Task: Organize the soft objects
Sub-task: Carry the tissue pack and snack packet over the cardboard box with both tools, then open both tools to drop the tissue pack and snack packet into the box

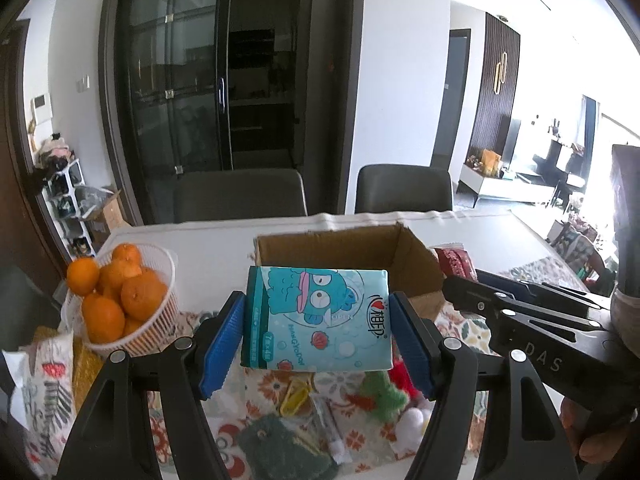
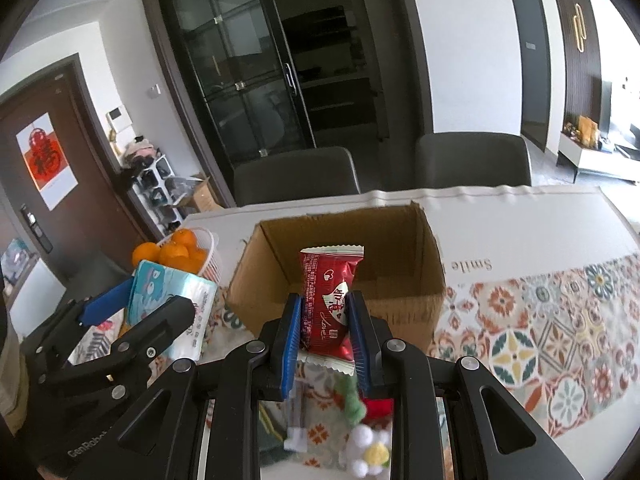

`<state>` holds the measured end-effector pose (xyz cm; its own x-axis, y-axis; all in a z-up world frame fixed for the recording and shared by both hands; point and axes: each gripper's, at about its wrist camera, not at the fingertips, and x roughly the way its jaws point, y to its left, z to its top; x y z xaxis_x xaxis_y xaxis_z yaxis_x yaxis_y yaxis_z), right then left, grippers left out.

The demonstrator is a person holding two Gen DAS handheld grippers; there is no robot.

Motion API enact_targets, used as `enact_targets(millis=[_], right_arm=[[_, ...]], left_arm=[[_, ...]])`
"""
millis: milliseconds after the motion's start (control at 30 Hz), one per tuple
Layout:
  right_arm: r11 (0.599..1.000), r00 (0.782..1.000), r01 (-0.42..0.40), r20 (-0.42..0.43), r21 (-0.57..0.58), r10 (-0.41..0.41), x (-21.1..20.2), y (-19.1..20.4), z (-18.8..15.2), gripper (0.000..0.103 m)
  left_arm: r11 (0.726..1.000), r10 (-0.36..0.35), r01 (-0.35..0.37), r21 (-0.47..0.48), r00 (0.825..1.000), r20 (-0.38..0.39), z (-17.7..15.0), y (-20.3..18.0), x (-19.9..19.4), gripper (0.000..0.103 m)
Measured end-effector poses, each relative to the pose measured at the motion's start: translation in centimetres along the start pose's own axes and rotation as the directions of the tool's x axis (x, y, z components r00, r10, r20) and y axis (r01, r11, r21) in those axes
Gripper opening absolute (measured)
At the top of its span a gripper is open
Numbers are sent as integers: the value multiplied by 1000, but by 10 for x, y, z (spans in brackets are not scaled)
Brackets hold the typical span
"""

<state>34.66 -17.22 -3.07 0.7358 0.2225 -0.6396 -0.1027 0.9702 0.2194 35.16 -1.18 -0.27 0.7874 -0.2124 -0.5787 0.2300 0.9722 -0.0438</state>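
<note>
My left gripper (image 1: 318, 336) is shut on a teal cartoon-print tissue pack (image 1: 316, 318), held up in front of an open cardboard box (image 1: 416, 264). In the right wrist view the same tissue pack (image 2: 172, 300) and left gripper (image 2: 136, 312) show at lower left. My right gripper (image 2: 325, 328) is shut on a red snack packet (image 2: 326, 300), upright just before the near wall of the box (image 2: 400, 304), whose inside looks bare. Below the fingers lie a green and red plush toy (image 1: 384, 394), a white flower toy (image 2: 370, 450), a yellow clip (image 1: 294, 398) and a dark green pad (image 1: 280, 448).
A white basket of oranges (image 1: 120, 300) stands left of the box on the patterned tablecloth (image 2: 560, 340). Two dark chairs (image 2: 296, 176) sit behind the table. A patterned bag (image 1: 44, 392) lies at the near left. The right gripper's body (image 1: 540, 328) reaches in from the right.
</note>
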Motion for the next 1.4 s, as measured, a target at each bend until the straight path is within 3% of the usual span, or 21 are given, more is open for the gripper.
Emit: enact_targets(millis=[333,600,967,1067,1100,1200,1400], right_arm=[[1000,999,-23,-37,-16,22,34,-13,35,25],[999,992,-34,-122,-6,33,79,-29,50,25],[999,969,-30,-243,29,36,132,-51,54,25],[999,966,-30,-255,28,36,139,-52,55,31],[999,968,-22,-250,27,28,139,-52,56,35],[1000,974,16,-226,25,-10,134,-54,57,54],[998,980,45,-194,33,-38,115,-54,59,56]], left_arm=[[1000,11,-11,6,1000,-23,34,1,40,71],[1000,13,-14,-11,994,-110,46,3,89,71],[999,36,-36,6,971,-234,45,2,147,71],[1000,30,-31,0,963,-268,42,3,156,78],[999,34,-35,-1,962,-270,42,3,157,84],[998,59,-63,-6,966,-253,42,7,151,87],[994,106,-108,1,969,-222,43,9,127,92]])
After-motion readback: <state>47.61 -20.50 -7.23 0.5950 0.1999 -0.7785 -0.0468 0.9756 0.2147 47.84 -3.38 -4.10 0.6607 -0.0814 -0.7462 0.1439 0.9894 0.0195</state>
